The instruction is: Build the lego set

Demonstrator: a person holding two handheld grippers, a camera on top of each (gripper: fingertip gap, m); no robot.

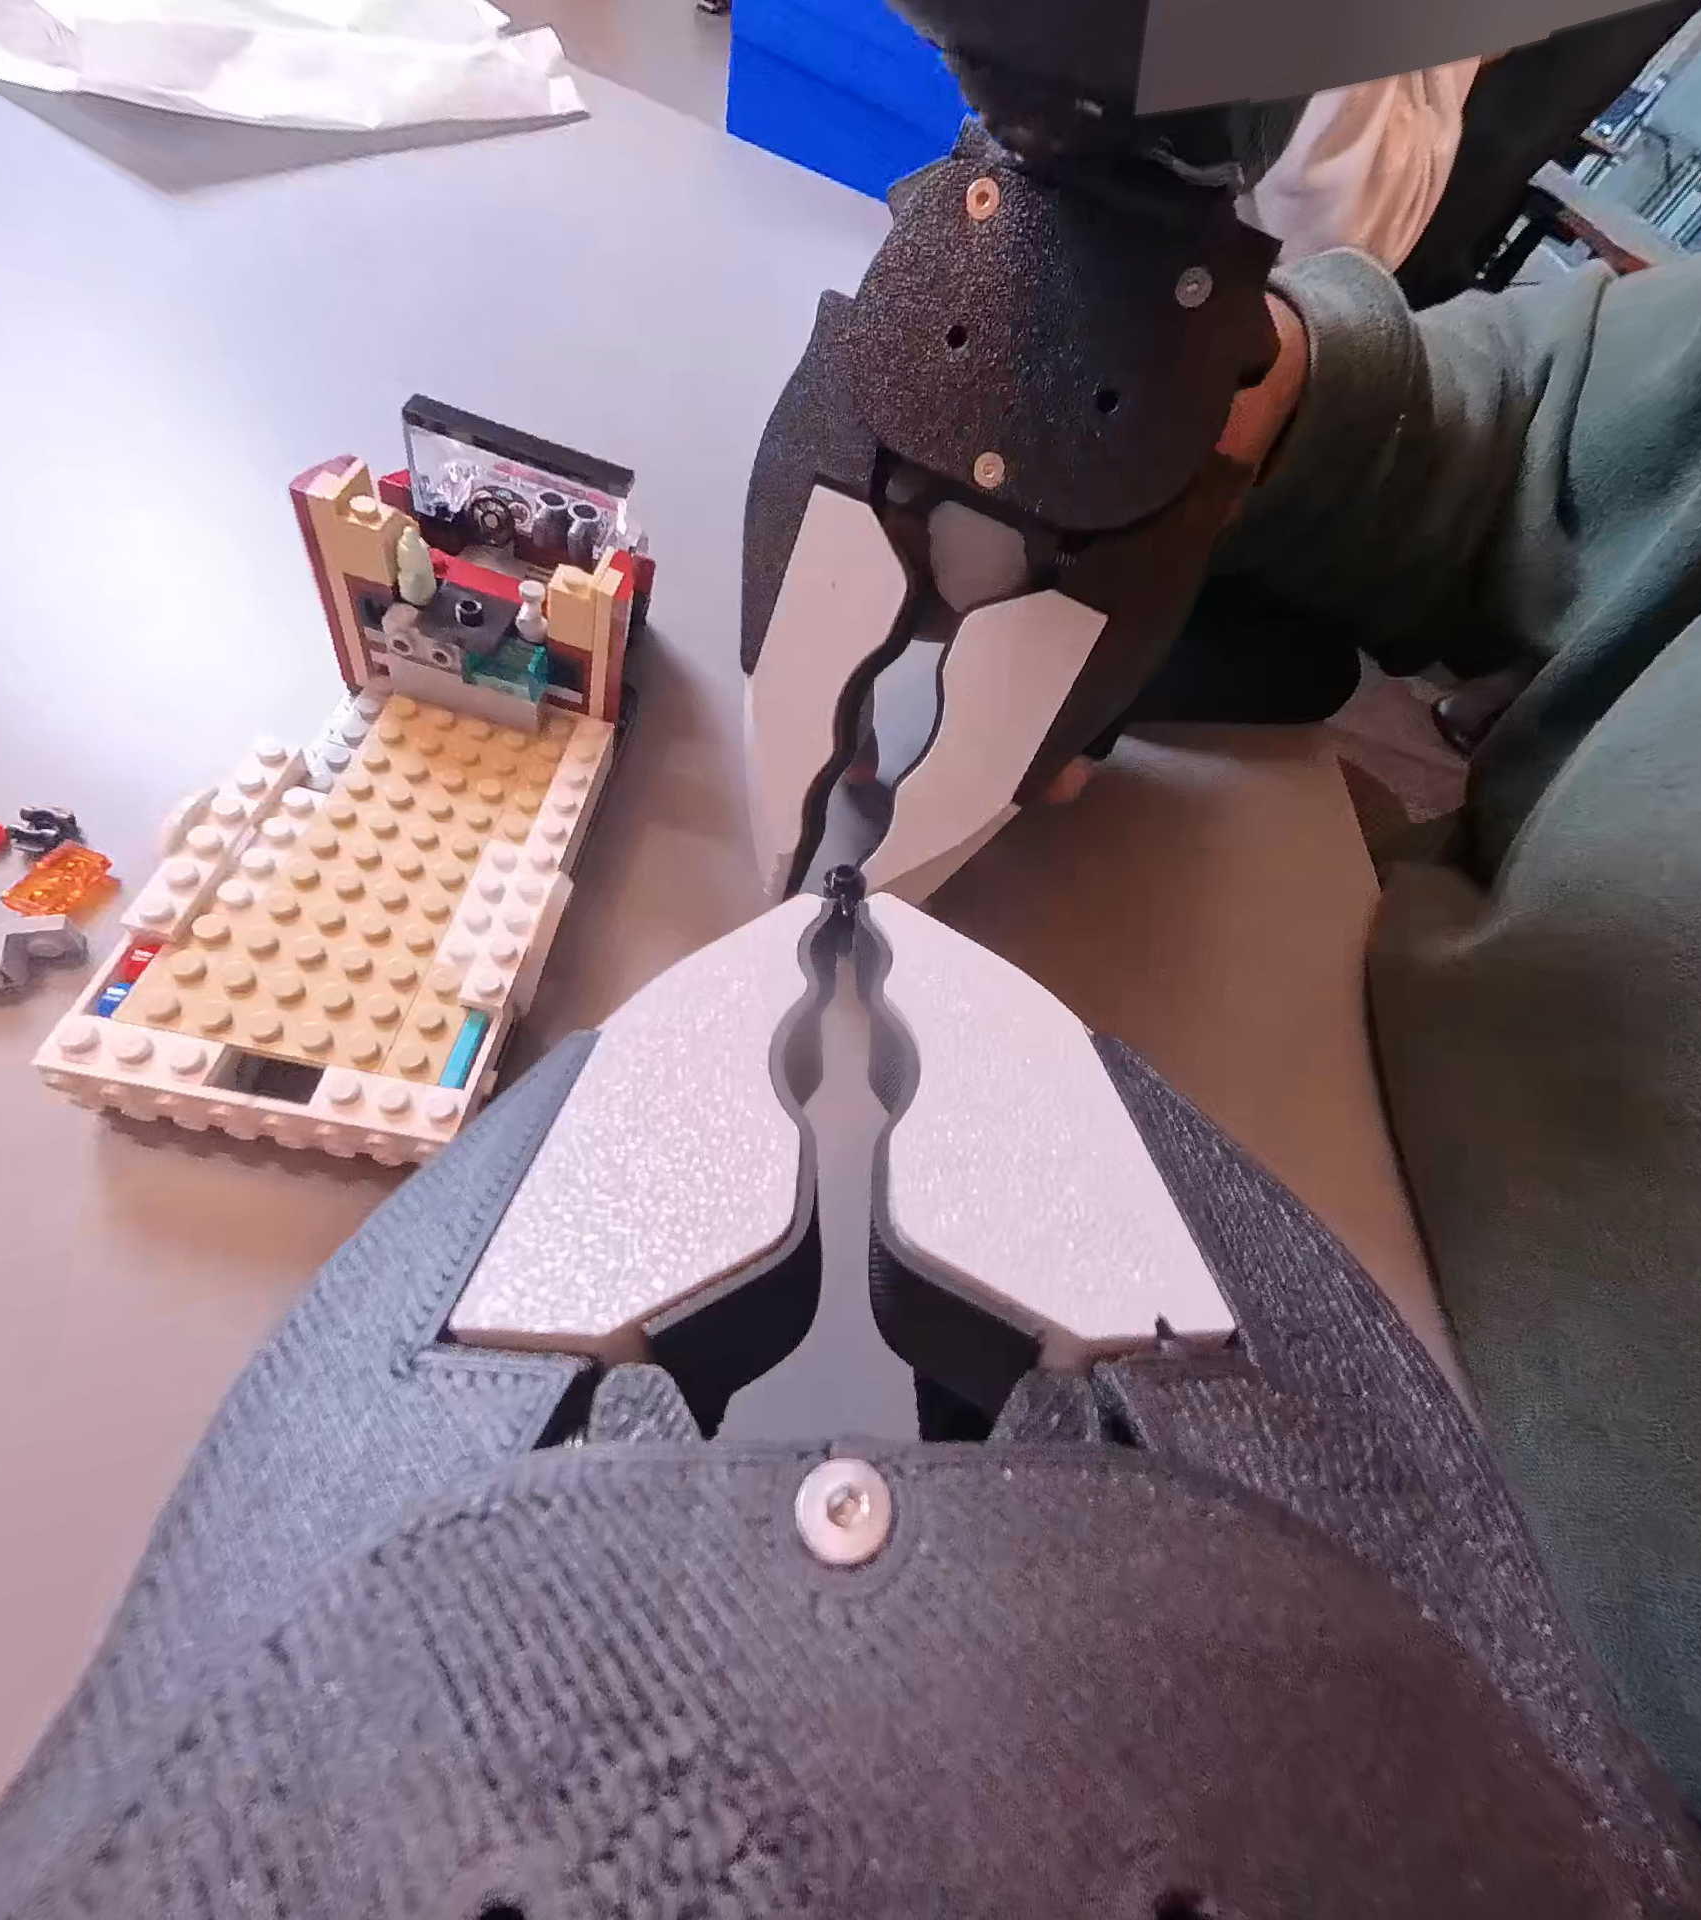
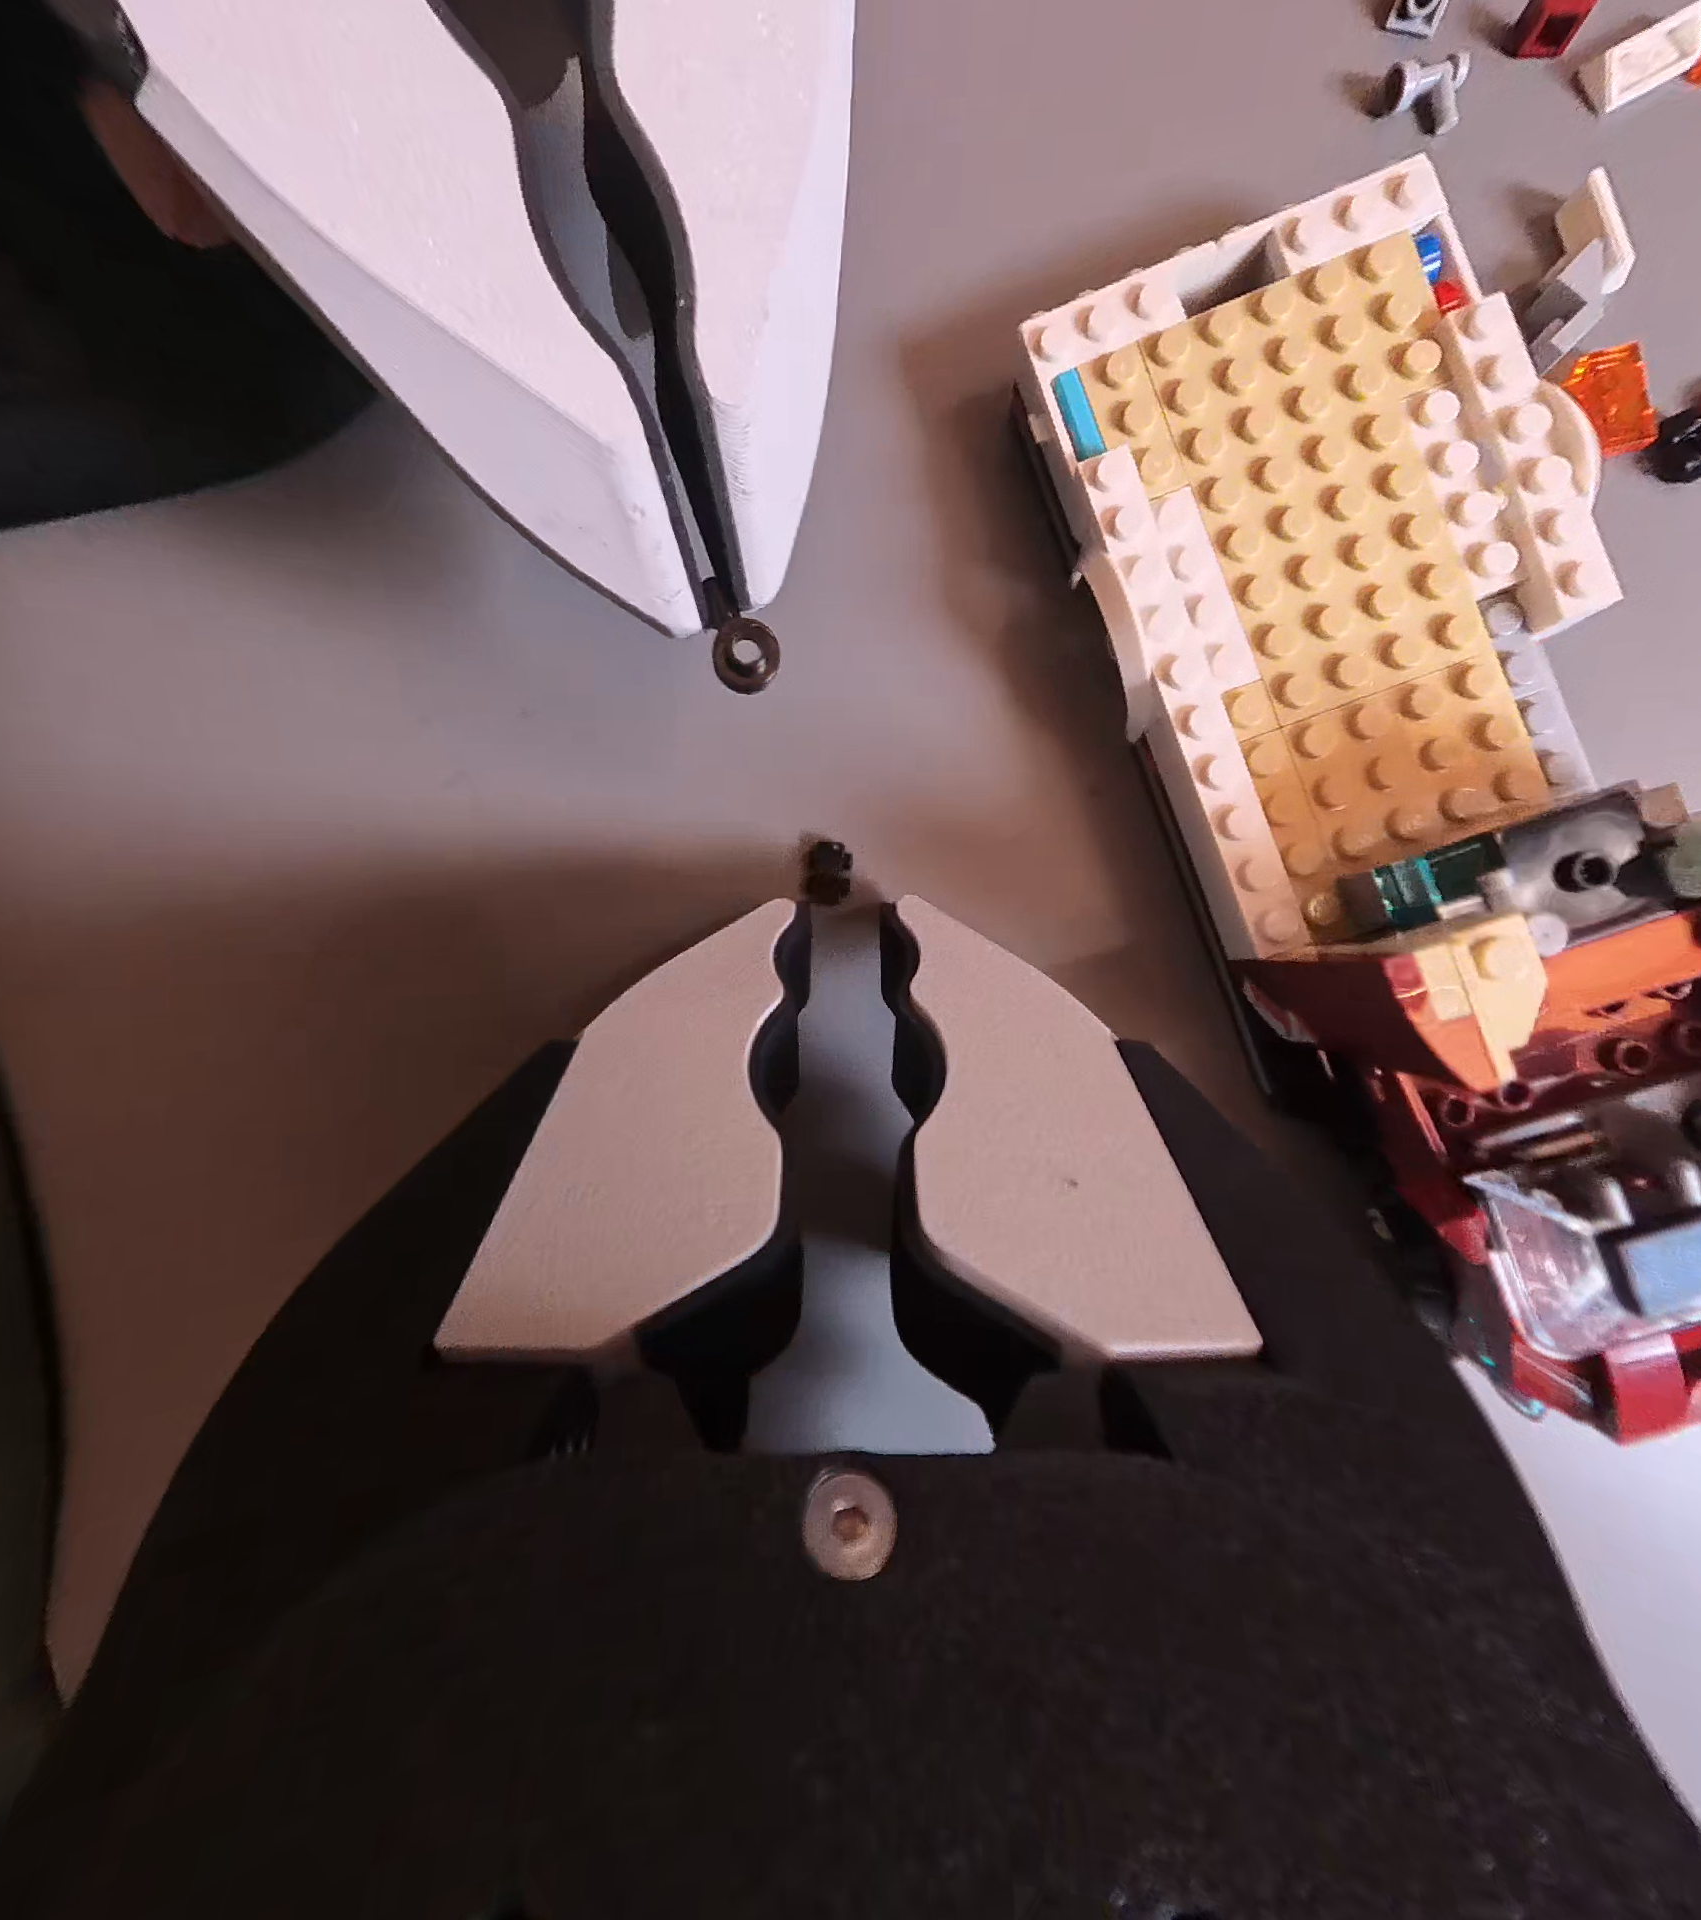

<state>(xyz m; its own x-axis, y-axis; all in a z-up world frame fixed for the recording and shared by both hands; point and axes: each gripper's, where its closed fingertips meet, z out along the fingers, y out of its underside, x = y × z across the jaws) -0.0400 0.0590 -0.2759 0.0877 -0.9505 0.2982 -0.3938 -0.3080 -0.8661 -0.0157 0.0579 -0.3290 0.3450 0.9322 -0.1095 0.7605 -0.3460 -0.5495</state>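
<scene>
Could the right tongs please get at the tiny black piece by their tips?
Probably yes: the tiny black piece sits just beyond the open right tongs, nothing between; the left tongs, shut on a ringed pin, hang farther off.

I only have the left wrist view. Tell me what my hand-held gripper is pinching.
Observer: The left hand-held gripper pinches a thin dark piece. Its ring end sticks out past the tips.
Operator: Report the right one's jaws.
Observer: The right hand-held gripper has its jaws apart.
Operator: Say what lies in front of it.
Observer: A tiny black part sits just past its tips, with a gap between it and the ring.
</scene>
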